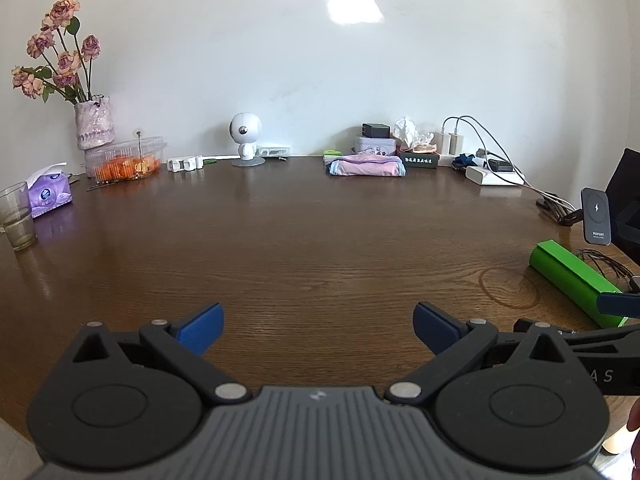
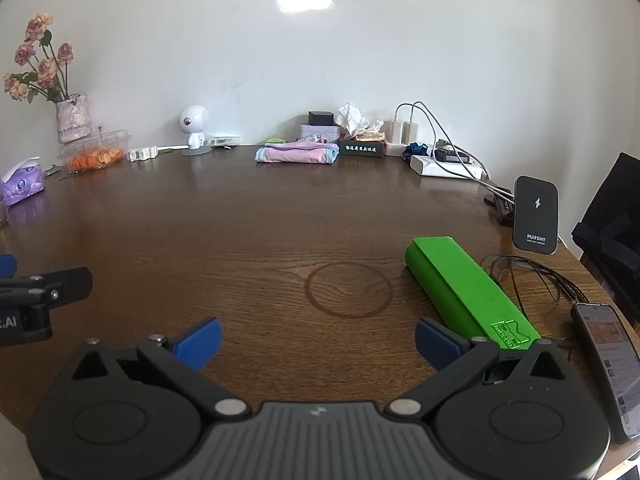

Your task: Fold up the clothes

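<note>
Item: pink-and-blue garment (image 1: 366,167), lying folded in a compact bundle at the far edge of the table (image 1: 304,240), just before the lilac tin (image 1: 375,146). Left gripper (image 1: 318,328) and right gripper (image 2: 318,342): both spread wide, holding nothing, well short of the garment. Stage: fits either folding completed or a bundle awaiting refolding.

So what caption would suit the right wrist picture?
Open right gripper hovers above a wooden table; folded pink clothes lie far back, green box alongside.

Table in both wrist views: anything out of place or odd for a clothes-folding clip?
Only the folded pink clothes lie far back near the wall; nothing is spread before the open left claw or right claw. A faint ring mark stains the wooden table.
</note>
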`<state>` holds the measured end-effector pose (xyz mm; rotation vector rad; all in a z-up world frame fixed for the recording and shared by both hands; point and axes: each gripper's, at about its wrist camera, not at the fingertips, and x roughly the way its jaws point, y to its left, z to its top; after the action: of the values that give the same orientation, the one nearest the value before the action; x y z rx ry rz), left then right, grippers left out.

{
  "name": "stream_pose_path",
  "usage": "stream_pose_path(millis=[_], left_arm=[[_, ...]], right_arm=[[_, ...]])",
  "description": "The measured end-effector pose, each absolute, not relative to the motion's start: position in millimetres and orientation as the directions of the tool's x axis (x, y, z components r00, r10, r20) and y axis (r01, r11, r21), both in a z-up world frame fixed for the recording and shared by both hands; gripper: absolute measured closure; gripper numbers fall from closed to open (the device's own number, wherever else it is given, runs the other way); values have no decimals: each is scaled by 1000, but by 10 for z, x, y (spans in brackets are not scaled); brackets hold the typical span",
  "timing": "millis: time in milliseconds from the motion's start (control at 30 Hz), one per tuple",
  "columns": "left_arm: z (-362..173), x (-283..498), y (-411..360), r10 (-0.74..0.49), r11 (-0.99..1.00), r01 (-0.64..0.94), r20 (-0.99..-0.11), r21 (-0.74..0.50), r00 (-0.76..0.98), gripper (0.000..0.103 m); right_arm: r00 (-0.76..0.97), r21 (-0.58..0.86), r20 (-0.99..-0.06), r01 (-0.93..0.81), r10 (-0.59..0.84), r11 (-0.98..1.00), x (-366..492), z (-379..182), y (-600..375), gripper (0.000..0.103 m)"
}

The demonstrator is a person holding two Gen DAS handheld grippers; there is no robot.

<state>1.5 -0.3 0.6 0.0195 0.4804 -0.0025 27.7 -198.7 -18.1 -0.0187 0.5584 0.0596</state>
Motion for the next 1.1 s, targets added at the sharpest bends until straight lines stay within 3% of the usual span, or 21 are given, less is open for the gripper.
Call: stream_pose_path(millis=[433, 1100], left_arm=[[-46, 68, 36, -4, 1000, 7, -500, 5, 866, 0], [-53, 65, 20, -13, 1000, 16, -490, 3, 872, 0]], right_arm=[[837, -3, -545, -62, 50, 998, 288, -202, -1987, 0], [850, 16, -525, -49, 50, 999, 277, -149, -2014, 0]])
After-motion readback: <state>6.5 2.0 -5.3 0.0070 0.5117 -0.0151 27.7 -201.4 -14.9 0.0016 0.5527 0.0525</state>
